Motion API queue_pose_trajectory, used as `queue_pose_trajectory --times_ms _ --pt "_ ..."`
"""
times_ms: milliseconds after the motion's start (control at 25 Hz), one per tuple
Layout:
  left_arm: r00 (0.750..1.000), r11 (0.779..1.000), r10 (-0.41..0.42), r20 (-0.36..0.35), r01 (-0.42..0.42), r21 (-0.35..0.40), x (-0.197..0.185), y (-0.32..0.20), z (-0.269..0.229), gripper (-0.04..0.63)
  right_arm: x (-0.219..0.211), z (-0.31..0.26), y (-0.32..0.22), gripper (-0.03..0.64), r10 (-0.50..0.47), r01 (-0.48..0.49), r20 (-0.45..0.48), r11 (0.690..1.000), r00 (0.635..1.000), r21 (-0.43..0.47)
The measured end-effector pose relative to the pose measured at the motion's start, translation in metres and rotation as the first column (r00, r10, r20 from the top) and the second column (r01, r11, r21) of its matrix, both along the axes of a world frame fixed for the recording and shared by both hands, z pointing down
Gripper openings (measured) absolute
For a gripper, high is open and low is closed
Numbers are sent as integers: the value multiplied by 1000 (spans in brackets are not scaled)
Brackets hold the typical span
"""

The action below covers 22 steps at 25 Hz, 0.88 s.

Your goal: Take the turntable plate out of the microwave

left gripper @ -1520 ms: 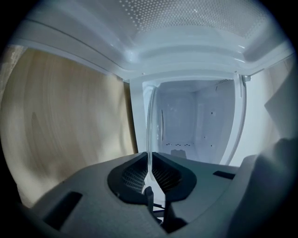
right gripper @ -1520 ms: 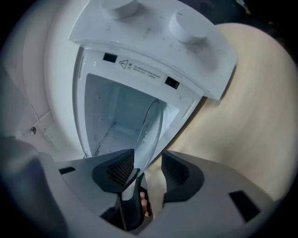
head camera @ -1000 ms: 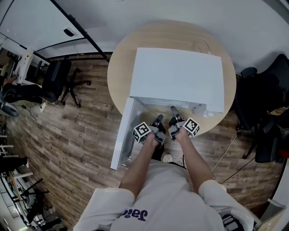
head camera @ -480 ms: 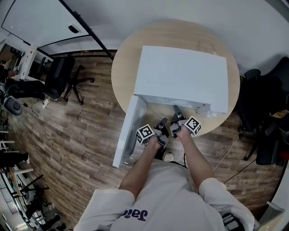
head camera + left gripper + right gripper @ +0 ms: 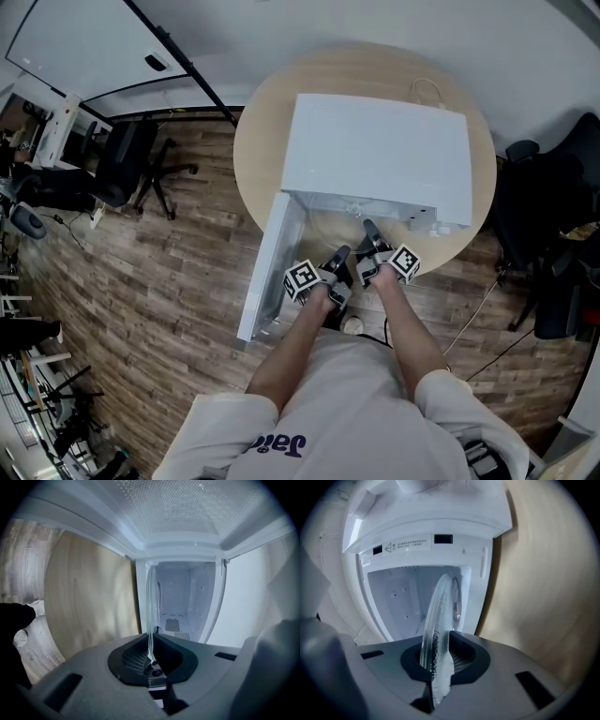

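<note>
A clear, round glass turntable plate with a smooth, thin rim is held at the mouth of a boxy white microwave, directly ahead of both tools. The left tool has its dark, grid-textured pads clamped nearly together on the plate's near edge, which shows there as a fine glass line. The right tool is closing its jaws, with the thicker, rippled rim of the same plate between its pads and pressed by them. In the head view the 2 tools sit side by side, left and right, both pointing into the opening.

Beyond the tips lies the pale, smooth cavity, its back wall pierced by small holes. The white door hangs open just beside the left tool, its inner face dotted with fine mesh. The round, light wood counter leaves only a narrow strip under the tools. Wood-plank floor and black office chairs lie well apart.
</note>
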<state>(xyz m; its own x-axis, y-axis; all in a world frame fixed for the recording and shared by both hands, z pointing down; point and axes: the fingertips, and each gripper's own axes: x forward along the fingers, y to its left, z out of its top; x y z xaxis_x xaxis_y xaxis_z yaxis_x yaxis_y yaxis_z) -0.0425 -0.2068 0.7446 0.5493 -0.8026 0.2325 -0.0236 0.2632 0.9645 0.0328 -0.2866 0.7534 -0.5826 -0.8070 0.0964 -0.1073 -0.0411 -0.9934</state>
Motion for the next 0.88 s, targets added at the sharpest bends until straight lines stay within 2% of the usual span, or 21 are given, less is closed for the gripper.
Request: queue_pose_trajectory --times_ms 200,400,480,520,680,880 --pt "999 998 34 31 -35 44 3 10 -10 37 5 -11 12 34 14 -14 8 1000 1000 21" --pt "990 986 87 114 -101 129 3 10 -25 62 7 -26 16 34 13 -13 -16 999 1000 45" --pt "995 986 48 88 -61 153 1 6 -30 190 7 -37 20 34 4 -3 -10 997 1000 74" --pt "997 987 25 72 -36 158 -1 3 -31 203 6 -43 22 34 -3 4 -6 996 1000 89" --pt "996 985 5 85 -20 171 -7 -4 -31 221 1 -54 39 34 -27 25 18 994 999 106" --pt "998 978 -45 37 36 206 -14 -9 -41 221 8 -62 59 34 -36 35 7 994 999 104"
